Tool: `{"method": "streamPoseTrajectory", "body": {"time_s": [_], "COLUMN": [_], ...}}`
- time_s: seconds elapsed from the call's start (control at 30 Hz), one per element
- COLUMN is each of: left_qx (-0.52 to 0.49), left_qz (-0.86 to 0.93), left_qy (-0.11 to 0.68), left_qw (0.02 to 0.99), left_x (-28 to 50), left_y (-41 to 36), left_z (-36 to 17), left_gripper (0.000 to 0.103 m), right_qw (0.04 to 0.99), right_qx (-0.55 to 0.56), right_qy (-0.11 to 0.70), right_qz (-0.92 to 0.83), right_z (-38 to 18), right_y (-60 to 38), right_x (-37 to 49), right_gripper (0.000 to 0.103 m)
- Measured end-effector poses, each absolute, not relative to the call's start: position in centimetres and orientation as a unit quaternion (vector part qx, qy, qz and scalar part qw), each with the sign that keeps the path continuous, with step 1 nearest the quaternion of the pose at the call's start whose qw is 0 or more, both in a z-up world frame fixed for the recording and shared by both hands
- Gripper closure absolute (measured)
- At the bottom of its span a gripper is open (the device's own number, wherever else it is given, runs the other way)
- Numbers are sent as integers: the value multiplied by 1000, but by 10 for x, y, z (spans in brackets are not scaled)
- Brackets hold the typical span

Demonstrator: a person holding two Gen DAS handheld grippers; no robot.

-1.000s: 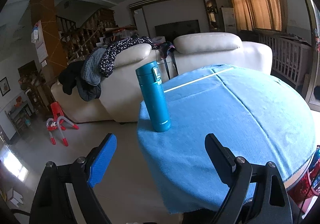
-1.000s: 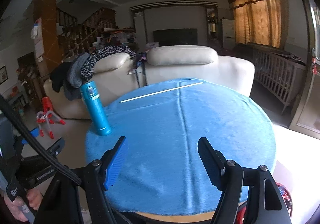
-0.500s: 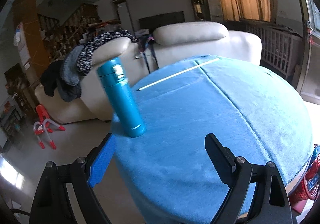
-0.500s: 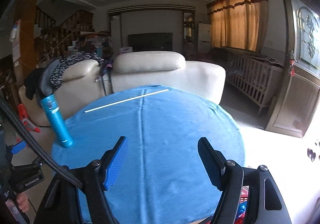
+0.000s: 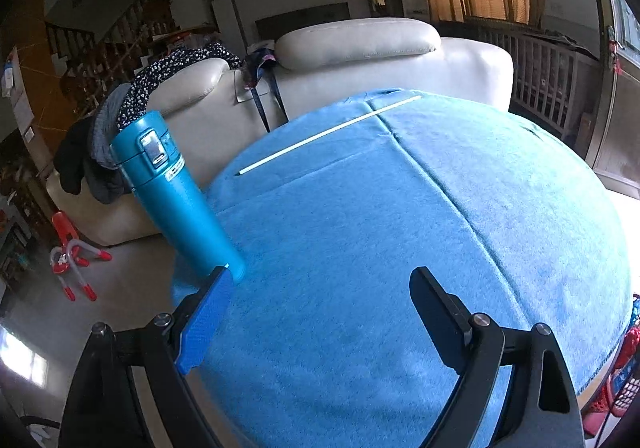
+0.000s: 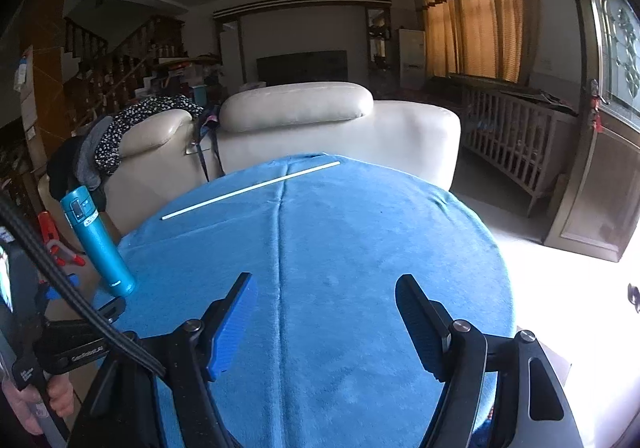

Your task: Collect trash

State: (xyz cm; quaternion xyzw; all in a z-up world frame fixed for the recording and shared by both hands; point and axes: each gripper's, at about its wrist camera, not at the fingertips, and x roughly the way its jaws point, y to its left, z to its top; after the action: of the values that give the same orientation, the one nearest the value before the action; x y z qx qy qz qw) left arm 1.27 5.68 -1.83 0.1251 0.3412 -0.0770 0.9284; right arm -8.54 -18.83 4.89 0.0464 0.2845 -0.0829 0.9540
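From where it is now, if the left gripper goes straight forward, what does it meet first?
Probably the blue tablecloth: the open left gripper points across it. The teal bottle stands beside its left finger, likely off the line.

Teal flask (image 5: 176, 192); blue tablecloth (image 5: 400, 248); white straw (image 5: 328, 134).

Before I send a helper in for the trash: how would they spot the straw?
Find the round table under the blue cloth. On its far side, towards the cream sofa, lies a thin white straw. The only other thing there is an upright teal flask at the left edge.
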Motion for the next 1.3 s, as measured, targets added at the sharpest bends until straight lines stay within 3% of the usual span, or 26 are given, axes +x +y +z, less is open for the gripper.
{"method": "streamPoseTrajectory", "body": {"time_s": [0.43,1.3], "left_qx": [129,131], "left_qz": [-87,-90], "left_qy": [344,363], "left_qw": [926,918], "left_x": [17,19], "left_y": [36,26], "left_z": [-9,-22], "left_gripper": [13,13], "right_qw": [948,947], "right_qx": [53,81], "right_qy": [306,302], "right_qz": [-75,-68], "right_z": [19,17], "right_y": [-188,-195], "right_x": [-76,-76], "right_gripper": [28,28]}}
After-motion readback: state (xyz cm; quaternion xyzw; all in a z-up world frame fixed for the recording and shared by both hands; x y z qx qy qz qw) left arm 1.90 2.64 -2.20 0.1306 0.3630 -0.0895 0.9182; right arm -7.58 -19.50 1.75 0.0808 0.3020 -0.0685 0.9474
